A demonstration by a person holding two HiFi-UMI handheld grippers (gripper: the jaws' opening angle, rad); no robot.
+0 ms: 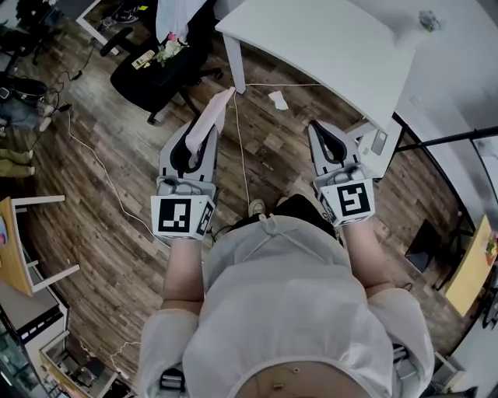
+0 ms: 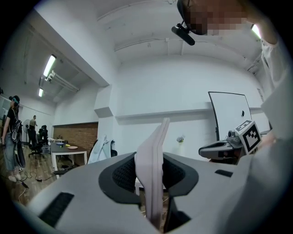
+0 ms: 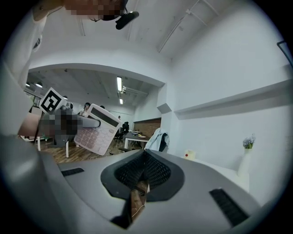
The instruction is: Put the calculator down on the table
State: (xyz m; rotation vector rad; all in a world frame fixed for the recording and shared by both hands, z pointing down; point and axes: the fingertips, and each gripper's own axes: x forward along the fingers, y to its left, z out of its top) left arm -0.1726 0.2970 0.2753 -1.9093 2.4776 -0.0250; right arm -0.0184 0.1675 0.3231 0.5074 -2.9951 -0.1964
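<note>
Calculator [image 1: 207, 123] in left claw [image 1: 194, 144], table [image 1: 327, 39] ahead to the right, chair [image 1: 156, 74] ahead-left

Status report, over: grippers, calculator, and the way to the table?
Left gripper shut on calculator, held on edge over floor. Right gripper shut, empty. White table ahead, near part bare.

table [image 1: 327, 47] cropped at top, vase [image 1: 426, 19] blurred

Room was bright and evenly lit. You had ceiling tube lights [image 2: 49, 66] up and left of the left gripper [image 2: 151, 178], and another strip [image 3: 119, 84] above the right gripper [image 3: 143, 171]. Both gripper views bowed hard, corners vignetted black; shells nearest the lens were soft. Head view was sharp; white table [image 1: 327, 47] looked nearly washed out, floor [image 1: 117, 179] shadows faint.
</note>
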